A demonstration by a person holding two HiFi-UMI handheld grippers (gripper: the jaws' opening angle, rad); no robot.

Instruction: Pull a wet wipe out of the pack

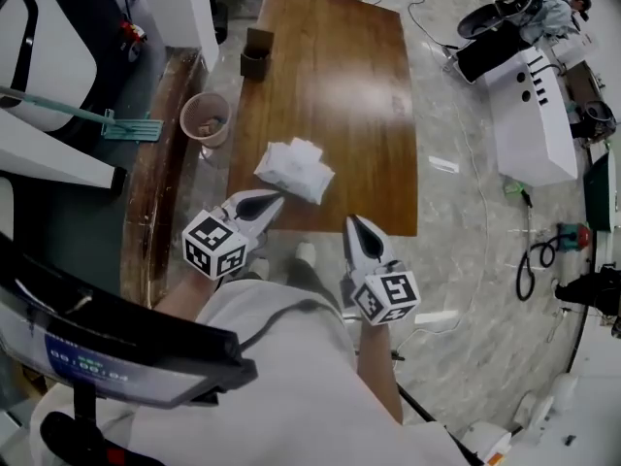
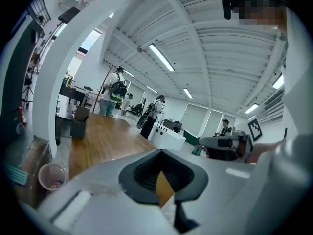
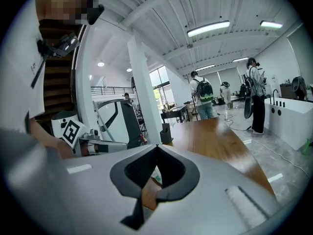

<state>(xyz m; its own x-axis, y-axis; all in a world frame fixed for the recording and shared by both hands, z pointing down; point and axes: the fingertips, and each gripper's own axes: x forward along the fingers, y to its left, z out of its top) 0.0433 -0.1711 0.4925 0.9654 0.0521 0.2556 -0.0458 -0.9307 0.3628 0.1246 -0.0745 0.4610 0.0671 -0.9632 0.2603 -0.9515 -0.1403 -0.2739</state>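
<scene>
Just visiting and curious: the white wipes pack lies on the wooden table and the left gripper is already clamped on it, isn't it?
Not quite. The white wipes pack does lie on the wooden table, but the left gripper is not clamped on it. The left gripper view shows its jaws together with nothing between them, and the head view shows its tip beside the pack.

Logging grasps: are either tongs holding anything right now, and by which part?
Nothing: the left tongs and right tongs are shut and empty; the pack lies on the table.
</scene>
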